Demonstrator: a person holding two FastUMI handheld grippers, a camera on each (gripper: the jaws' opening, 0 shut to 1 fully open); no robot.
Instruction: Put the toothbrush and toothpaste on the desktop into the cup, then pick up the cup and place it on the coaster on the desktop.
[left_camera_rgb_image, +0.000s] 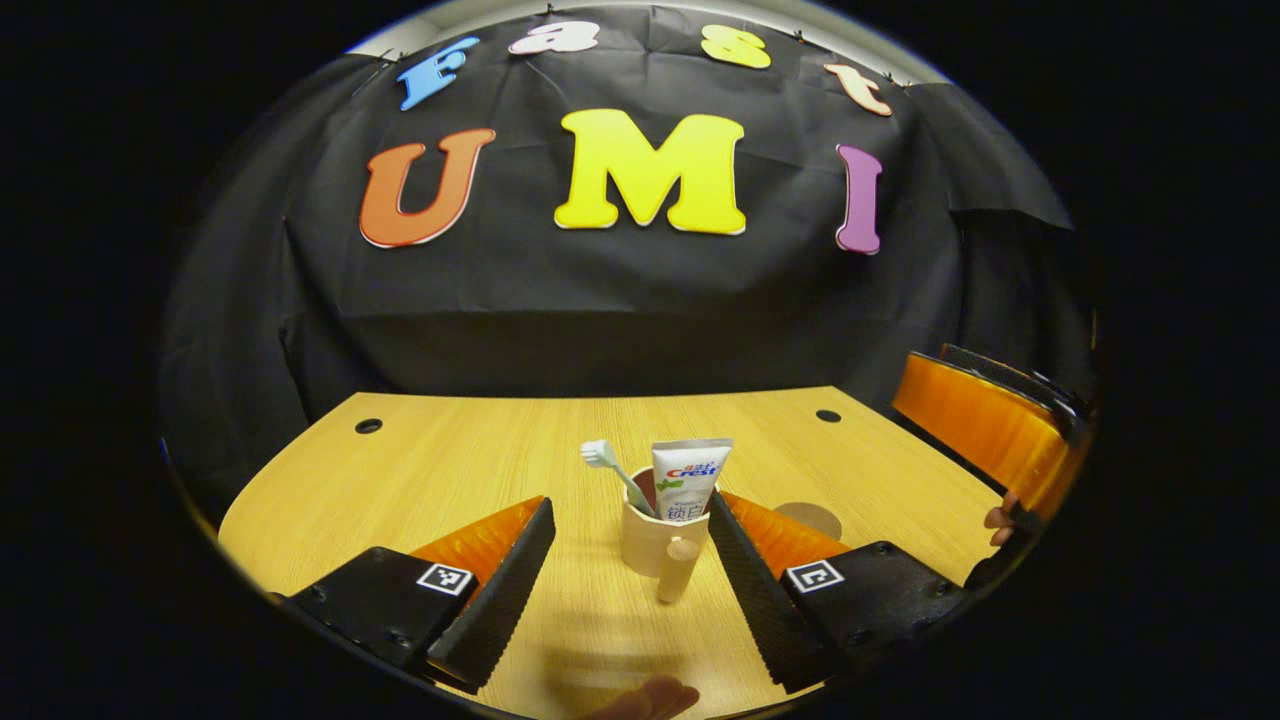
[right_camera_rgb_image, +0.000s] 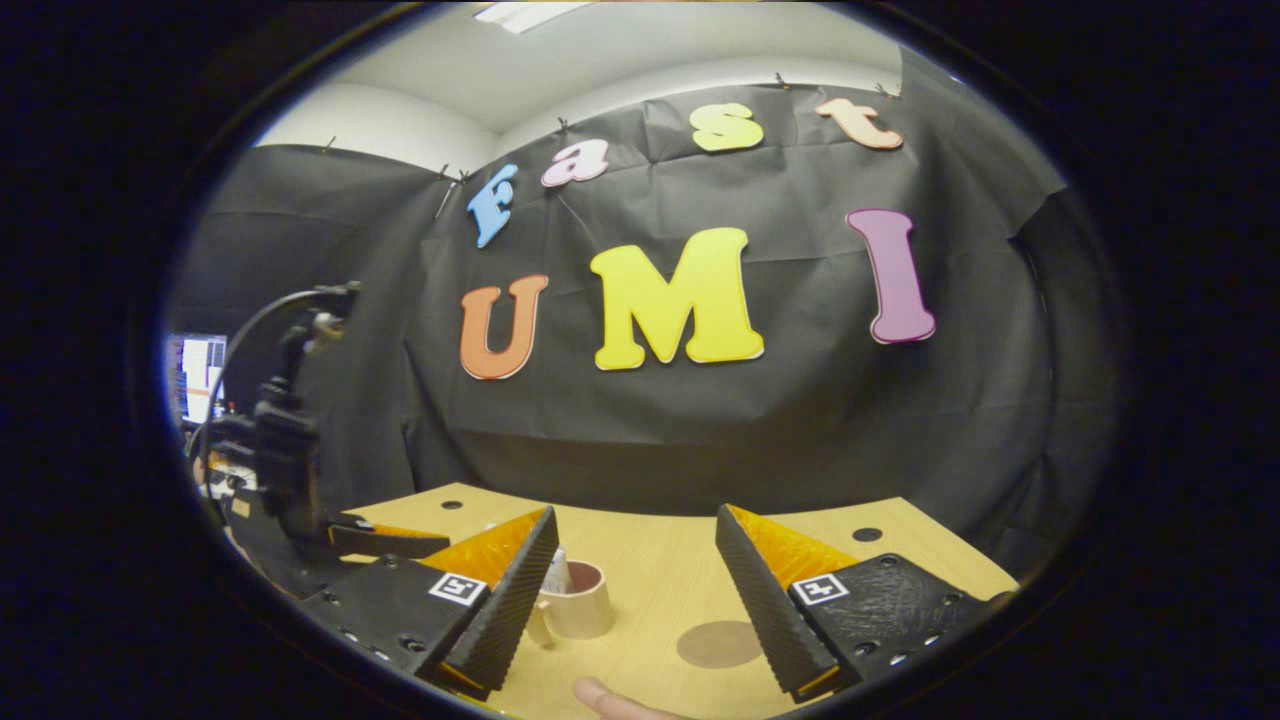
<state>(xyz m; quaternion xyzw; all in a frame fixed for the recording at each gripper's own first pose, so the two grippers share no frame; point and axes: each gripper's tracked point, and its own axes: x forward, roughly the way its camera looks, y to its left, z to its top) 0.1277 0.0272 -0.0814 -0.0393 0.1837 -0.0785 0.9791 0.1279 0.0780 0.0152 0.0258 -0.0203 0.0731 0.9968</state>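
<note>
A cream cup (left_camera_rgb_image: 648, 545) with a handle stands upright on the wooden desktop (left_camera_rgb_image: 450, 470). A white-headed toothbrush (left_camera_rgb_image: 603, 457) and a toothpaste tube (left_camera_rgb_image: 688, 478) stick out of it. My left gripper (left_camera_rgb_image: 631, 503) is open, and the cup sits in the gap at its fingertips with neither finger pressing on it. To the cup's right lies a round brown coaster (left_camera_rgb_image: 810, 518). My right gripper (right_camera_rgb_image: 636, 514) is open and hangs above the table with nothing in it. Below it are the cup (right_camera_rgb_image: 580, 602) and, to the right, the coaster (right_camera_rgb_image: 718, 643).
The right gripper (left_camera_rgb_image: 985, 420) and the hand holding it show at the table's right edge. The left gripper (right_camera_rgb_image: 385, 540) reaches in from the left, with a monitor (right_camera_rgb_image: 195, 375) behind it. Two cable holes (left_camera_rgb_image: 368, 425) mark the far side of the table.
</note>
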